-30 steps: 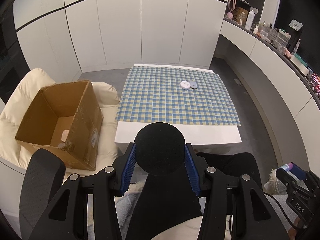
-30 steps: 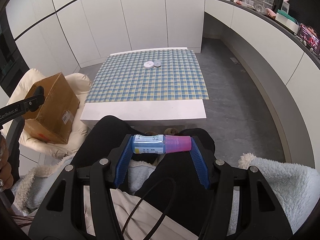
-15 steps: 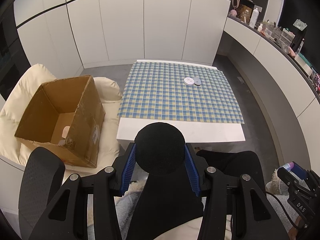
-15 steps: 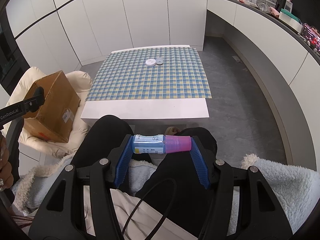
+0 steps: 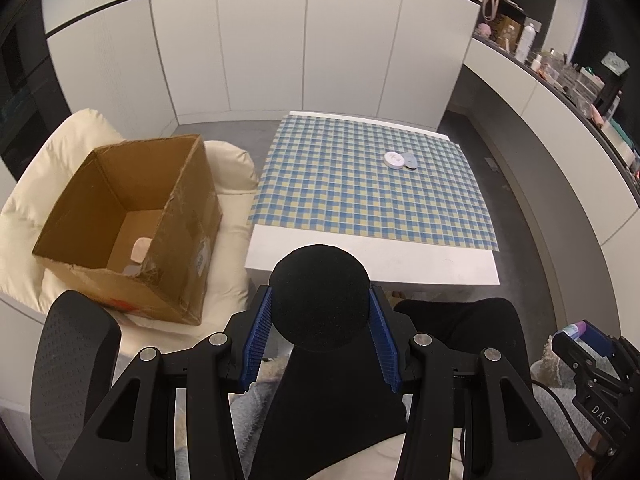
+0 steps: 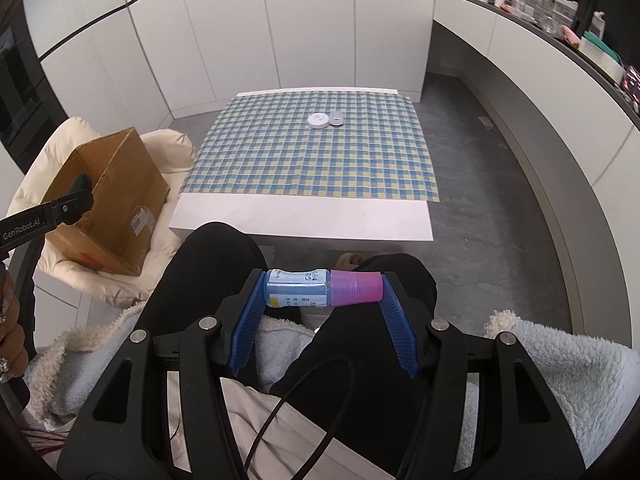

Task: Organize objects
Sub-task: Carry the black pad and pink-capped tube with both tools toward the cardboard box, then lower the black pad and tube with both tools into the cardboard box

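**Both claws loaded above the lap, box open at left**

Only the left wrist view lets us see into the cardboard box [image 5: 132,220]: two pale items lie on its floor. The right wrist view shows just its closed outer walls, but alone shows the small bottle [image 6: 324,289] in full, blue label and pink cap.

We count one bench [image 5: 372,256] under a checked cloth [image 5: 368,188], with two small round discs [image 5: 400,160] touching on the cloth's far part. One box sits on a cream cushion [image 5: 32,200] beside the bench.

Left claw [image 5: 320,320] pinches a round black object [image 5: 320,296] between blue pads. Right claw [image 6: 323,292] pinches the bottle endwise, lying level. Both claws tilt downward over the person's dark-trousered legs [image 6: 208,276].
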Tool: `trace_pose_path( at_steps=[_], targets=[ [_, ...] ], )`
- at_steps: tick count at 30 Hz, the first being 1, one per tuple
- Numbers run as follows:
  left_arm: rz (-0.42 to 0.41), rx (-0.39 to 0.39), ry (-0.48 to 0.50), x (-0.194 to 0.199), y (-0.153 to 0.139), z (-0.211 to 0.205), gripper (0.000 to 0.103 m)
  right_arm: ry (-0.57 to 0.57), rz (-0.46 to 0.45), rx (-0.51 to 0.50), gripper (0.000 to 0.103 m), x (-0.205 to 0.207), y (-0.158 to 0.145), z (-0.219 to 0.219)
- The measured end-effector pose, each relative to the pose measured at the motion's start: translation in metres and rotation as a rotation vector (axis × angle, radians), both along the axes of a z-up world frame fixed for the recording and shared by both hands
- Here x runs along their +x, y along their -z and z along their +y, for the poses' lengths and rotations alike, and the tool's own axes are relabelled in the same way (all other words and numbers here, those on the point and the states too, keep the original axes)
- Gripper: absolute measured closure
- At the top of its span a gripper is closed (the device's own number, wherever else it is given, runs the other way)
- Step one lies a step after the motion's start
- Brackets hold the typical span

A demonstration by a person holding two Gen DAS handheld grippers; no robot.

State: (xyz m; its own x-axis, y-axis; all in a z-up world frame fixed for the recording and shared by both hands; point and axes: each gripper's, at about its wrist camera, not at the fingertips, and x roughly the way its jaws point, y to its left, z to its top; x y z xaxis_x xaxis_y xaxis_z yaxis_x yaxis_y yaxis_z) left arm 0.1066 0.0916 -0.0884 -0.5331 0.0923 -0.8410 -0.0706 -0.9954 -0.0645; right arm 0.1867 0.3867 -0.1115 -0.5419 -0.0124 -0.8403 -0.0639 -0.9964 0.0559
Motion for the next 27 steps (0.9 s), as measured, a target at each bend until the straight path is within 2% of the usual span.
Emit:
trace_pose_path(
  at_steps=[27],
  targets=[
    [-0.001,0.02,-0.275,0.031,-0.002,-0.102,0.055,-0.342,0.03,-0.018,0.043,-0.042,-0.011,-0.112]
  ],
)
